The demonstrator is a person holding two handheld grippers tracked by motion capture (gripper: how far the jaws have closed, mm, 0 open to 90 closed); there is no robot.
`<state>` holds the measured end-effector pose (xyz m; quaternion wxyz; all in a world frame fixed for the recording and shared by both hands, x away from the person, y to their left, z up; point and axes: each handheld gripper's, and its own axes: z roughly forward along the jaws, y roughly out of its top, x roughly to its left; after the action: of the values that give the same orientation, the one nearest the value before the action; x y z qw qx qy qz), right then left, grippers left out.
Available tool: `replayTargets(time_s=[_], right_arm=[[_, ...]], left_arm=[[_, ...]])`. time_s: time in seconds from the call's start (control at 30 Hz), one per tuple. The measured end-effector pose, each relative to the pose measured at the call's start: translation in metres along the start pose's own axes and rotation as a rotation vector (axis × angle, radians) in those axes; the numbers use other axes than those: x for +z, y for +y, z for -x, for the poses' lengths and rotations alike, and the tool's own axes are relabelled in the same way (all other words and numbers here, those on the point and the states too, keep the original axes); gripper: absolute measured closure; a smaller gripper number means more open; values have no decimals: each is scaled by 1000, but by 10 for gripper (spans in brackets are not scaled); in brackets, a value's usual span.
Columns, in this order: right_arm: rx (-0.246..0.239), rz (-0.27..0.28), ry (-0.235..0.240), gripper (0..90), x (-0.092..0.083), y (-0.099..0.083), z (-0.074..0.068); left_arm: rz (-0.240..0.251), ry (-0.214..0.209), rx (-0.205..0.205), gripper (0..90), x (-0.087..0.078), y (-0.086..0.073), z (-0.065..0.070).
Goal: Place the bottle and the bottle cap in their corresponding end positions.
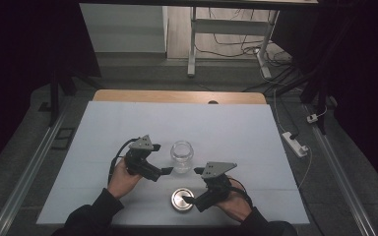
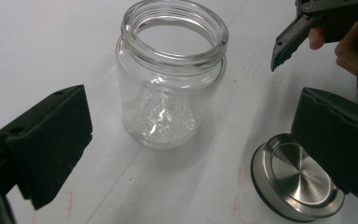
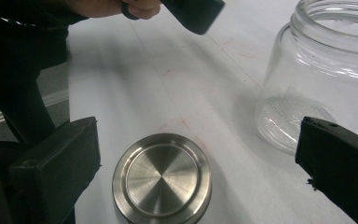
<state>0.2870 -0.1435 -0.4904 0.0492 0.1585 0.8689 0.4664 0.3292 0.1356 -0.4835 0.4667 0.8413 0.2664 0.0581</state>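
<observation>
The jar (image 1: 182, 156) stood upright and open-mouthed on the white table (image 1: 226, 128), a little nearer the person than the middle, with nothing visible inside it; it was clear glass, threaded at the neck, and in the left gripper view (image 2: 170, 79) it sat just ahead of that gripper's two black jaws, touching neither. Largest of all was the table itself, its white sheet marked with faint reddish smudges near the work. The left gripper (image 1: 166, 171), held in the person's left hand (image 1: 122, 179), pointed in at the jar from the left, its tip close beside the glass, and its jaws were spread wide with nothing between the pads. The right gripper (image 1: 191, 186), held in the right hand (image 1: 234, 204), lay to the right of the jar and nearer the person, one jaw tip up by the jar's base and the other down by the lid; its jaws were released too, standing wide apart and gripping nothing. In the right gripper view the lid (image 3: 161, 177) lay between those jaws but clear of both. The lid (image 1: 182, 199), a round brushed-steel cap, rested flat on the table just in front of the jar, apart from it and near the table's front edge.
</observation>
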Motion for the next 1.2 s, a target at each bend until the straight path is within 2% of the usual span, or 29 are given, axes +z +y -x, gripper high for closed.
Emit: replayTargets(time_s=[0.37, 0.53, 0.73, 1.2], right_arm=[[9, 1, -43, 0, -10, -3, 2], [12, 0, -63, 0, -15, -5, 2], [21, 1, -92, 0, -23, -6, 4], [70, 9, -174, 0, -46, -15, 13]], left_arm=[[11, 3, -1, 0, -11, -3, 7], [7, -10, 2, 0, -16, -6, 12], [15, -21, -15, 0, -27, -13, 18], [23, 17, -46, 0, -54, -31, 29]])
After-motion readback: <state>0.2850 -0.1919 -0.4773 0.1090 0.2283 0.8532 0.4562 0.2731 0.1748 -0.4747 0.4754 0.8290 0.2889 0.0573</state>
